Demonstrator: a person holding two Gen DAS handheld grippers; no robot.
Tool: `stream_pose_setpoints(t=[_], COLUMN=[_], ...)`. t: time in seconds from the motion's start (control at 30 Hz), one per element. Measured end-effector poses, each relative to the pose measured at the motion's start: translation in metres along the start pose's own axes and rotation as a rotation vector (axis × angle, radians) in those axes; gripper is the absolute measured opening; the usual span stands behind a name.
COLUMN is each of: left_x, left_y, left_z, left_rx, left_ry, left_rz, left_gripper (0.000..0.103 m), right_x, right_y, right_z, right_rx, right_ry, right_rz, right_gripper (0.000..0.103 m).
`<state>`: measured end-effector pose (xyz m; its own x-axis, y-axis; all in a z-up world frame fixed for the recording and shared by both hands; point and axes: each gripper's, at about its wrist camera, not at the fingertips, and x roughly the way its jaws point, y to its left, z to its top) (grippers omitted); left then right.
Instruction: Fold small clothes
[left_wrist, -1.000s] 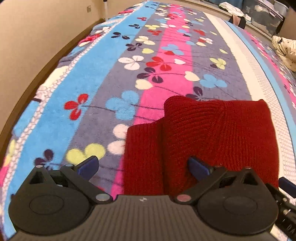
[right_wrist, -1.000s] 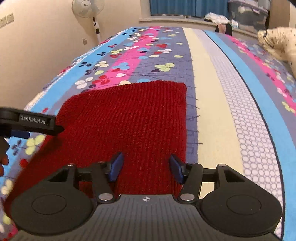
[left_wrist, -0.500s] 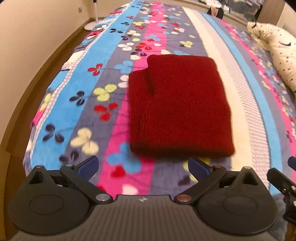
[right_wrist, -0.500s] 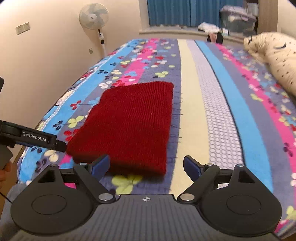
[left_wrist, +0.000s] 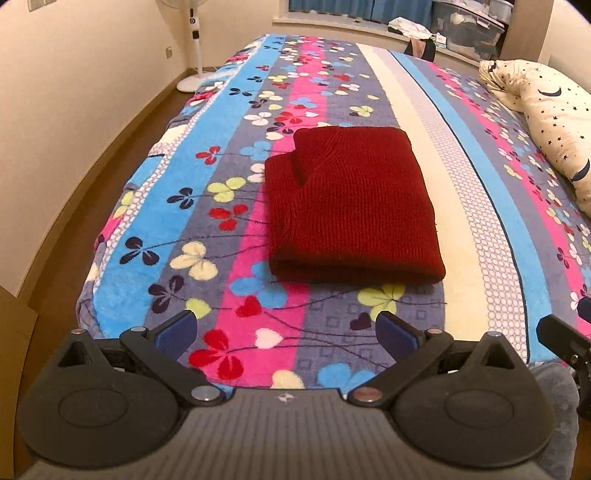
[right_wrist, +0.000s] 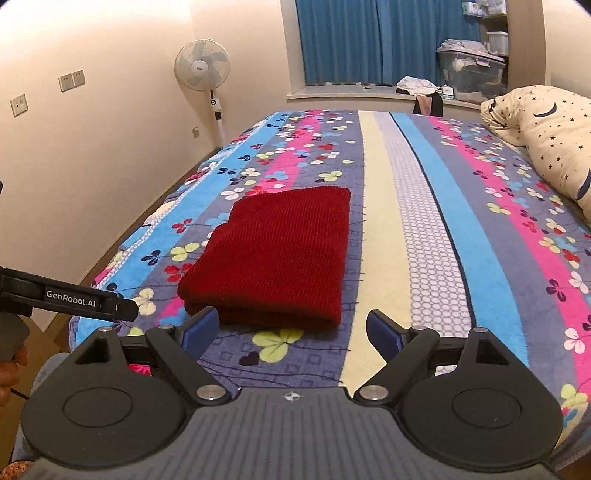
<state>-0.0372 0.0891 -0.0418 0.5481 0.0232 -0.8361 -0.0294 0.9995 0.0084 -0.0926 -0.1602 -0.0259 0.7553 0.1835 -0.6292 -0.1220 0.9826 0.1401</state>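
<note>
A dark red knitted garment (left_wrist: 351, 206) lies folded into a neat rectangle on the striped flowered bedspread (left_wrist: 236, 258). It also shows in the right wrist view (right_wrist: 273, 258). My left gripper (left_wrist: 286, 332) is open and empty, held back near the foot edge of the bed, apart from the garment. My right gripper (right_wrist: 291, 332) is open and empty too, just short of the garment's near edge. The left gripper's body (right_wrist: 70, 299) shows at the left of the right wrist view.
A star-patterned pillow (right_wrist: 546, 144) lies at the right of the bed. A standing fan (right_wrist: 203, 70) is by the left wall. Blue curtains (right_wrist: 369, 40) and storage boxes (right_wrist: 469, 70) are at the far end. Bare floor (left_wrist: 55, 266) runs left of the bed.
Both grippers have pulled back and up from the garment toward the foot of the bed. The right gripper opened wider. The folded garment stays where it lay.
</note>
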Motion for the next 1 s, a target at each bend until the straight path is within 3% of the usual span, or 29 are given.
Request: stream_pose_setpoints(t=[0.27,0.47,0.53,0.63,0.8,1.0], left_x=[0.020,0.054,0.076,0.117,0.166,0.202], left_y=[-0.004,-0.008,-0.001,0.018,0.041,0.043], left_z=[0.013,0.025,0.030,0.035,0.044,0.068], left_rx=[0.005,0.001,-0.063,-0.257,-0.484,-0.549], left_ry=[0.023,0.084,0.153,0.265,0.335,0.364], left_rz=[0.012,0.015,-0.023,-0.083,-0.030,-0.012], left_gripper=[0.103,0.103,0.103,0.103,0.103,0.103], right_x=[0.016,0.041,0.052,0.078,0.146,0.259], right_y=[-0.001,-0.010,-0.013,-0.022,-0.046,-0.086], right_z=[0.001,0.007,0.010,0.020,0.051,0.117], right_rx=[-0.028,-0.027,-0.041,-0.061,-0.089,0.024], right_ry=[0.031,0.070,0.086,0.128,0.207,0.324], right_rz=[-0.012,-0.025,-0.028,-0.026,-0.020,-0.006], right_gripper=[0.088,0.088,0.088,0.088,0.088,0.088])
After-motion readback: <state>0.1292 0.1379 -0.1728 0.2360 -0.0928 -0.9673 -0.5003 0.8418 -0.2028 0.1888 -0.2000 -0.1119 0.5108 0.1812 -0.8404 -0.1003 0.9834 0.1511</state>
